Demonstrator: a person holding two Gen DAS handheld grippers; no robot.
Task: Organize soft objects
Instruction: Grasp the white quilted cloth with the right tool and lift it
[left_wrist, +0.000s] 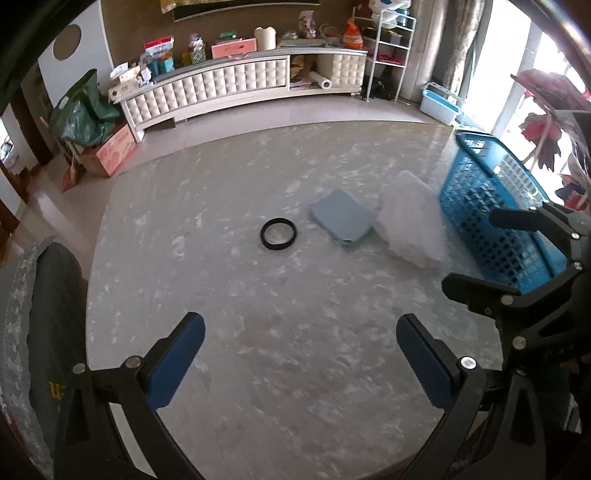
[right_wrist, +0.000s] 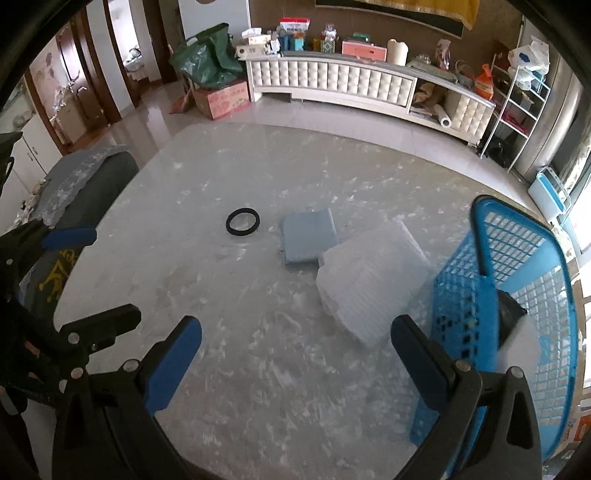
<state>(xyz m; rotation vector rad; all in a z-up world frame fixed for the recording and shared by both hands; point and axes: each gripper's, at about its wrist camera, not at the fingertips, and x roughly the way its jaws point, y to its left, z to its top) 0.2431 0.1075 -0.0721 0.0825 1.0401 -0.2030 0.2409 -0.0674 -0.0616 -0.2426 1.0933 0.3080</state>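
Note:
A folded blue cloth (left_wrist: 341, 218) (right_wrist: 309, 235) lies on the marble table (left_wrist: 258, 332) (right_wrist: 221, 295) near its middle. A white folded bubble-wrap pad (left_wrist: 410, 221) (right_wrist: 371, 275) lies right beside it, touching its right edge. A black ring (left_wrist: 278, 234) (right_wrist: 242, 220) lies left of the cloth. A blue plastic basket (left_wrist: 495, 218) (right_wrist: 517, 295) stands at the right, with a dark and a white item (right_wrist: 511, 325) inside. My left gripper (left_wrist: 301, 360) is open and empty above the near table. My right gripper (right_wrist: 295, 360) is open and empty, near the basket.
A chair with a dark jacket (left_wrist: 51, 332) (right_wrist: 88, 192) stands at the table's left edge. Beyond the table are a white cabinet (left_wrist: 221, 88) (right_wrist: 351, 81), a green bag on a box (left_wrist: 88, 110), a wire rack (left_wrist: 391, 48) and a light blue bin (left_wrist: 439, 101).

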